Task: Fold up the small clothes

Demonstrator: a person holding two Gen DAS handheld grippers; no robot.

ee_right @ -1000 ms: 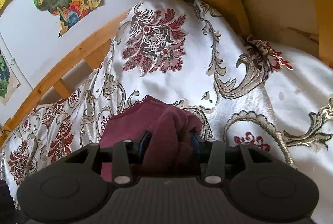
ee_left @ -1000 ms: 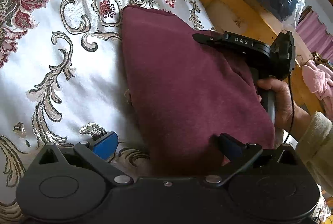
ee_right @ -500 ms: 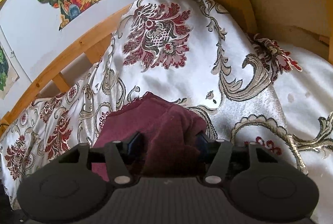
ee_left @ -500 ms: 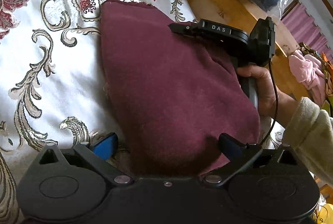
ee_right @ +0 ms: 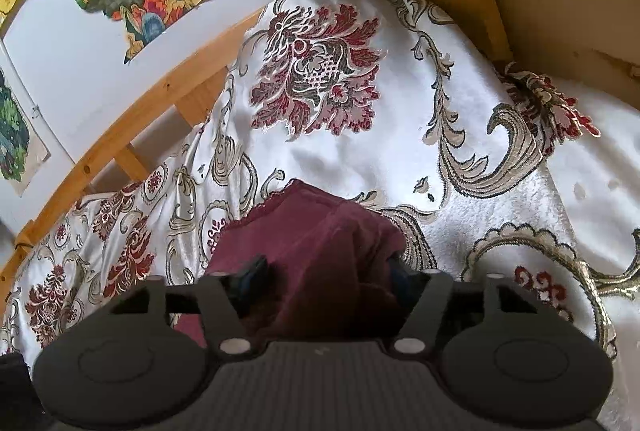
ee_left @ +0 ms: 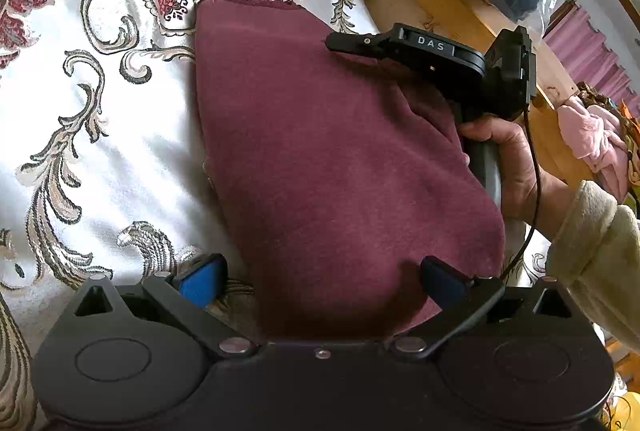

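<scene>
Maroon cloth [ee_left: 332, 159]: folded on the patterned bedspread [ee_left: 100, 135].
Left gripper [ee_left: 320, 279]: at 6 o'clock, jaws wide, cloth between.
Right gripper [ee_right: 324, 279]: at 2 o'clock, closing around bunched cloth.
Progress: probably partway; further folds remain.

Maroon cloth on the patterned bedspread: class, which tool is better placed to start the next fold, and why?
Probably the right tool: bunched maroon cloth already sits between its closing jaws. The left tool stands wide open, its blue pads not pressing the cloth.
</scene>
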